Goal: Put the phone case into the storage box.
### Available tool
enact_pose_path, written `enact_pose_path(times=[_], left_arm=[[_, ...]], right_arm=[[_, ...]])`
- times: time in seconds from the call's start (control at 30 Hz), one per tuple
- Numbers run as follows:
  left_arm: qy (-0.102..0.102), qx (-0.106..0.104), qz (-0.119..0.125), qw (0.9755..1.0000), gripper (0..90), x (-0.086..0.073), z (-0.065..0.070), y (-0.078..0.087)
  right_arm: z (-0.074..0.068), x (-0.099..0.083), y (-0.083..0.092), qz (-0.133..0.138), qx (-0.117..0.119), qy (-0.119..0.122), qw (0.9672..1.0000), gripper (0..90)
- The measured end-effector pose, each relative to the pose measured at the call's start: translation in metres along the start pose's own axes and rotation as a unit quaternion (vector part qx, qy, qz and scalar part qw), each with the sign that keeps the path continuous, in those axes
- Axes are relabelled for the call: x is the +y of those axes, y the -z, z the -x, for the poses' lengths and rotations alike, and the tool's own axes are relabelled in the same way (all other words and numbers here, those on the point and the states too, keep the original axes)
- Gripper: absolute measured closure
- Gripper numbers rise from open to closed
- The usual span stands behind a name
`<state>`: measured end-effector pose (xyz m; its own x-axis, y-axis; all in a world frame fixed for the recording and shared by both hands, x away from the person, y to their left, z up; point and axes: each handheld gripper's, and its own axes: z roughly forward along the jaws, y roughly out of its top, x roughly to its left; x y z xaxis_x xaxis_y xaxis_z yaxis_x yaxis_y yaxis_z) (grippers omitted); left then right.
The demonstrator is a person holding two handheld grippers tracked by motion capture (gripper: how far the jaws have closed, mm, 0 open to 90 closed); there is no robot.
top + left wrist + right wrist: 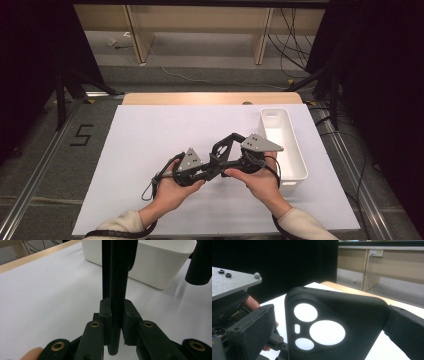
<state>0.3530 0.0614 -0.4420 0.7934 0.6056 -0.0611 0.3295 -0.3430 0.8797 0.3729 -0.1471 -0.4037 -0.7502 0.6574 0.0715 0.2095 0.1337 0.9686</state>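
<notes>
Black silicone is what the work turns on: a soft phone case [332, 325] with round camera cut-outs is held above the white sheet [150, 135] that covers the bench [210, 98], near the middle and toward the near edge. At the left of the high view the left hand [167, 192] carries the left hand-held gripper [212, 167], whose jaws are drawn in narrow and pressed on the thin edge of the case; in the left gripper view the case [116, 290] is seen edge-on, rising straight up between the two pads. Its long axis is thus judged to run away from that gripper, toward the far right.

Just to the right, the right hand [257, 182] holds the right hand-held gripper [231, 145], pointed left toward the same case. In the right gripper view the flat back of the case stands between the two foam pads [252, 327], the right pad close against the case's corner, the left pad apparently a little apart; whether a firm grip is made there cannot be told. Both hands are equally near, the case being shared between them.

Farther right, a long white plastic bin [292, 150] lies with its long side running near to far, just beside the right hand. It is judged to be the likely destination, to the right of the case, with nothing standing between. Beyond the bench, wooden furniture legs and loose cables are seen on the floor.
</notes>
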Motion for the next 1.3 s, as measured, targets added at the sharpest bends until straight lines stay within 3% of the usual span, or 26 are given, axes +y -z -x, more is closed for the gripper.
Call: enact_pose_path(times=[0.3, 0.6, 0.8, 1.3], left_arm=[[-0.002, -0.004, 0.007, 1.0000, 79.9, 0.0002, 0.0016, -0.0004], [-0.002, -0.005, 0.010, 0.9999, 79.7, 0.0004, 0.0012, -0.0001], [-0.003, -0.003, 0.012, 0.9999, 79.5, 0.0004, 0.0010, 0.0002], [-0.013, -0.005, 0.016, 0.9998, 78.1, 0.0008, 0.0014, 0.0007]], right_arm=[[0.0006, -0.0004, 0.0018, 0.008, -0.006, -0.003, 0.9999, 12.1], [-0.0006, -0.0004, 0.0021, 0.013, -0.013, -0.005, 0.9998, 13.5], [-0.0033, 0.0013, 0.0015, 0.013, -0.014, 0.010, 0.9998, 14.4], [-0.0031, 0.0025, 0.0031, 0.014, -0.019, -0.001, 0.9997, 15.0]])
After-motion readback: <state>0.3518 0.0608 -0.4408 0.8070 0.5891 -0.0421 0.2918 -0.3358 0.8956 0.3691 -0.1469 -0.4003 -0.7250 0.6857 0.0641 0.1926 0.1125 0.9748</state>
